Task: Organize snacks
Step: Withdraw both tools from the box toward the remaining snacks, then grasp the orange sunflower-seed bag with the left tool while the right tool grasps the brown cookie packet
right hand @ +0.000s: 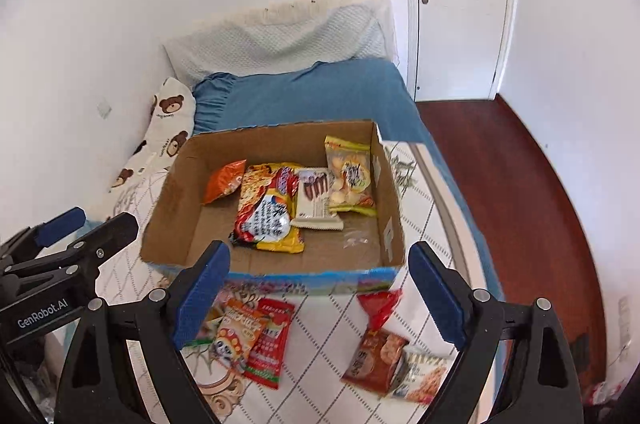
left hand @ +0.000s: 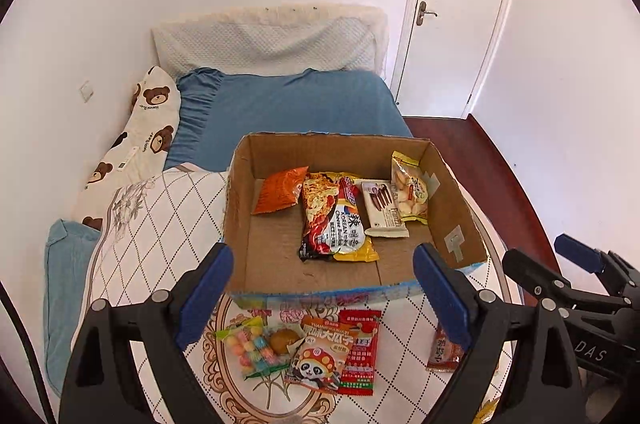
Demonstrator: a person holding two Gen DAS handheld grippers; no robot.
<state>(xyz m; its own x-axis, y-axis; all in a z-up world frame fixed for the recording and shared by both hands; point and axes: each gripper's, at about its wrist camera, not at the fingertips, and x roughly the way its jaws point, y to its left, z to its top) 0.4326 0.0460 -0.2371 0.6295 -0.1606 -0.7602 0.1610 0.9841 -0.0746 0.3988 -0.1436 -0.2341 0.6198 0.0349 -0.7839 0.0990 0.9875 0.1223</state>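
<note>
Several snack packets lie loose on the white quilted cover with a diamond pattern point(left hand: 168, 224), just in front of the shallow brown cardboard box point(left hand: 240, 192) that already holds an orange crisp bag point(left hand: 280, 190), a long yellow-and-red noodle packet point(left hand: 332, 220), a white chocolate-stick packet point(left hand: 384, 208) and a clear bag of pale biscuits point(left hand: 410, 190).

Outside the box, near its front wall, sit a clear bag of pastel candies point(left hand: 250, 346), an orange packet with a cartoon panda point(left hand: 324, 360) lying partly over a flat red sachet point(left hand: 362, 352), and — further right — a brown foil snack packet point(right hand: 374, 358) beside a crumpled red wrapper point(right hand: 380, 306).

Both tools are empty. The left gripper point(left hand: 323, 292) has its blue pads spread wide with nothing between them, and the right gripper point(right hand: 320, 294) stands equally wide apart, hovering above the loose packets.

These packets are probably light, soft and crinkly, and slippery on their glossy faces; a pinch across a sealed edge or the narrow width should hold best, gently for anything brittle inside.

The red sachet's long axis runs from the near edge toward the box, tilted slightly; the panda packet lies skewed across it. The brown packet points diagonally toward the box's right corner.
</note>
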